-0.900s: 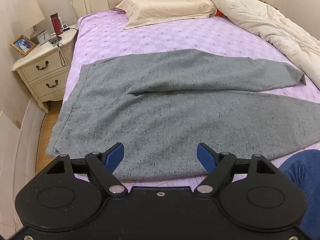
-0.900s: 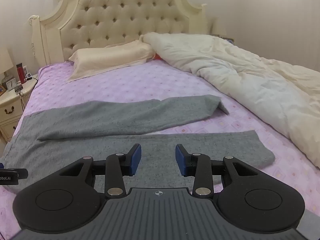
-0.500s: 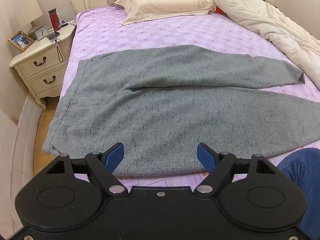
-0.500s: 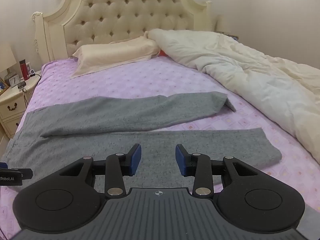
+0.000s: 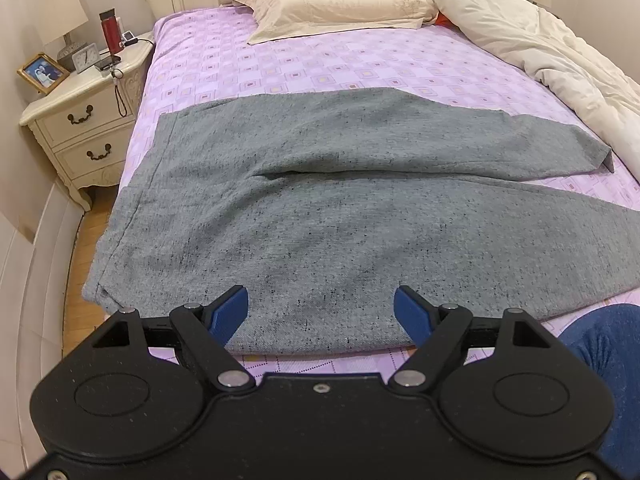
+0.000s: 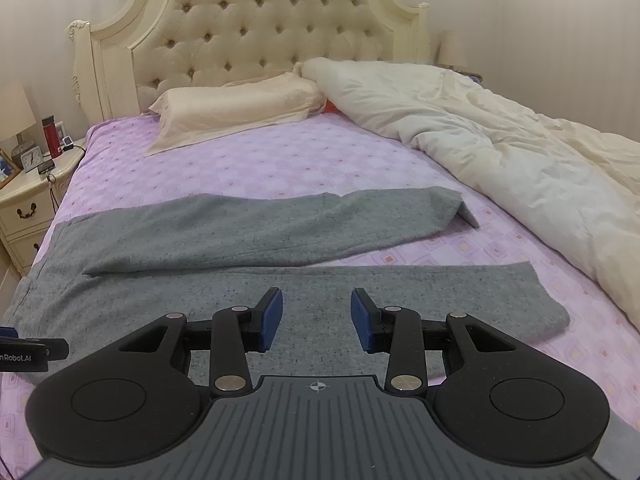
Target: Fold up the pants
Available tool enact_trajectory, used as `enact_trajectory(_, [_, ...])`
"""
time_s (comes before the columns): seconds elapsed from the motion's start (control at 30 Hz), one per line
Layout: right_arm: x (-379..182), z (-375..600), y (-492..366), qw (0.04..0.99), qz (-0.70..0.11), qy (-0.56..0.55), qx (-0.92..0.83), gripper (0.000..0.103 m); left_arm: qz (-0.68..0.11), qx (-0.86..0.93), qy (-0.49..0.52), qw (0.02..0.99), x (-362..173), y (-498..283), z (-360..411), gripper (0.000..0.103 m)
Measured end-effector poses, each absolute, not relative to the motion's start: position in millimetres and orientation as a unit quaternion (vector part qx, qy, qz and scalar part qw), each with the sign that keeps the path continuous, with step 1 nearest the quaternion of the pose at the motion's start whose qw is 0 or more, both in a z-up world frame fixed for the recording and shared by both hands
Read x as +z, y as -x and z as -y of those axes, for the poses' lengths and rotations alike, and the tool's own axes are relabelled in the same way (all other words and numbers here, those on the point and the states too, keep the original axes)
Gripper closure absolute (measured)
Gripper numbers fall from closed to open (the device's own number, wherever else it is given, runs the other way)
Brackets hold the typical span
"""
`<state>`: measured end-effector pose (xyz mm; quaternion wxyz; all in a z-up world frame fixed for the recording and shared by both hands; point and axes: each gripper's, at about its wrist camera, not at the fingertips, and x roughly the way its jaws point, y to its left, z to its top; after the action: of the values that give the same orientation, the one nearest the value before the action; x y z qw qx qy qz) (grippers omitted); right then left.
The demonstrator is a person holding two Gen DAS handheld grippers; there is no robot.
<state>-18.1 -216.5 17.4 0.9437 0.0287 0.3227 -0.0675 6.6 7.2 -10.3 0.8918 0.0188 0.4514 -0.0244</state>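
Note:
Grey pants [image 5: 320, 208] lie flat across the purple bed sheet [image 5: 304, 64], waistband at the left bed edge, two legs spread toward the right. In the right wrist view the pants [image 6: 248, 240] show a far leg with a turned-up cuff [image 6: 466, 210] and a near leg ending at the right [image 6: 532, 300]. My left gripper [image 5: 321, 310] is open and empty, above the near hem of the seat area. My right gripper [image 6: 317, 316] is open and empty, above the near leg. Part of the left gripper [image 6: 24, 354] shows at the left edge.
A cream duvet [image 6: 500, 160] is heaped on the bed's right side. A pillow [image 5: 340, 4] lies at the tufted headboard [image 6: 256, 32]. A white nightstand [image 5: 80, 112] with lamp, red bottle, clock and photo frame stands left. A blue-clad knee [image 5: 608, 352] is lower right.
Both grippers have risen and tipped slightly, so the bed and pants sit lower in both views. The jaws stay open. The pants have not moved.

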Motion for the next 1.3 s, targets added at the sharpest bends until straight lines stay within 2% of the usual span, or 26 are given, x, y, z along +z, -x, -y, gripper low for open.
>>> enact_trajectory(1.3, [18.4,210.0,15.8,0.944,-0.322,-0.026,-0.066,0.066,-0.454,-0.024,-0.010,0.891,-8.1,-10.1,-13.1,0.022])
